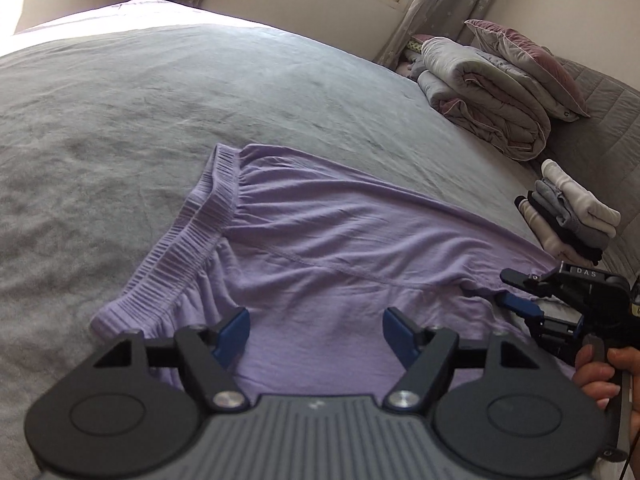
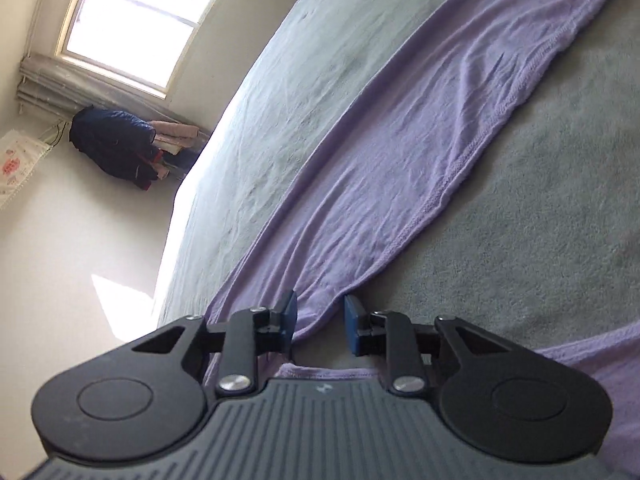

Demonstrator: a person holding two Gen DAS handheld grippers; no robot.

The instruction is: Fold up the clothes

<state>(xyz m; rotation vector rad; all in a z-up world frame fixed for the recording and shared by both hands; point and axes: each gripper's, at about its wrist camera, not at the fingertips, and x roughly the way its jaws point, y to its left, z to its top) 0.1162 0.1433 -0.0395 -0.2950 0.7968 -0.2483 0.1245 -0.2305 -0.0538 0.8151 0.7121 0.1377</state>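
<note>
Purple pants (image 1: 320, 248) lie flat on the grey bed (image 1: 120, 120); the left claw (image 1: 316, 334) hangs over them, spread wide; the right claw (image 2: 320, 320) sits at a pant leg, spread too, pinching nothing; folded clothes (image 1: 572, 216) are stacked nearby.

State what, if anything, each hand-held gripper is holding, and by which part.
Nothing is held. The left hand-held gripper hangs open over the purple trousers. The right hand-held gripper is open, straddling a fold of the fabric without clamping it.
</note>
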